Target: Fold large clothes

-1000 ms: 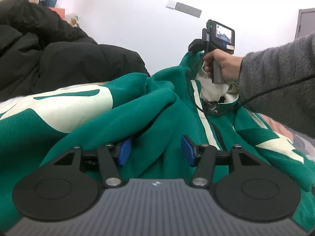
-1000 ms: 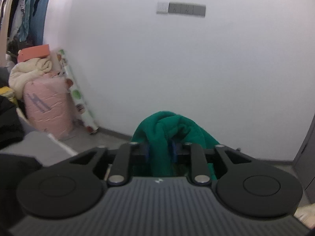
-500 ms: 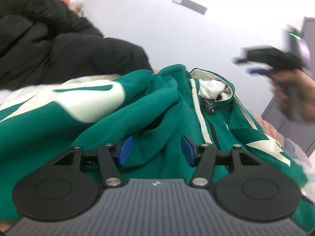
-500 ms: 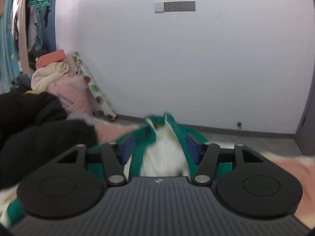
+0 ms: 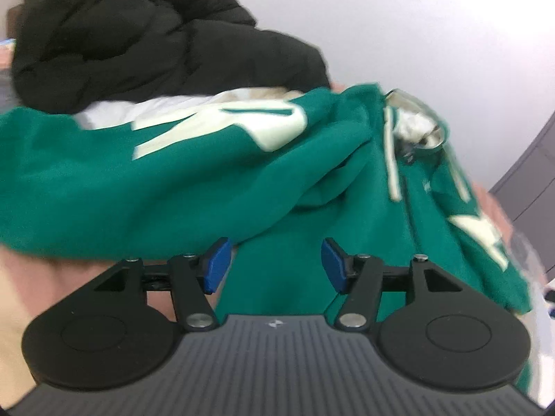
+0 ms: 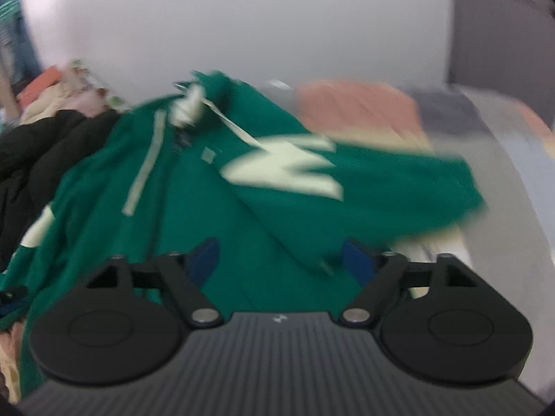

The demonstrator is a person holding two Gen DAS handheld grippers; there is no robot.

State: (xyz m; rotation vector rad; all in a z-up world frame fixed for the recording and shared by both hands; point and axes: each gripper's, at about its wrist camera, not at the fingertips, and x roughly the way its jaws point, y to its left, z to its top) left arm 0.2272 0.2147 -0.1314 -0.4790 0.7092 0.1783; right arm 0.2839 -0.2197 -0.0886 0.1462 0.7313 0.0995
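A large green jacket [image 5: 194, 187] with cream stripes and cream letter patches lies spread and rumpled on a bed, collar at the far end. It also shows in the right wrist view [image 6: 215, 208], blurred by motion. My left gripper [image 5: 274, 267] is open and empty, just above the jacket's near hem. My right gripper [image 6: 281, 260] is open and empty, above the jacket's lower front. Neither holds cloth.
A black puffy coat [image 5: 138, 38] is heaped behind the jacket on the left, and shows in the right wrist view [image 6: 31, 152]. Pink bedding [image 6: 360, 104] lies past the jacket. A white wall [image 6: 242, 20] stands behind, a grey door [image 5: 527, 180] at right.
My right gripper let go of the jacket's collar, opened, and swung back over the jacket's front. My left gripper stayed open and drew back toward the hem, tilting.
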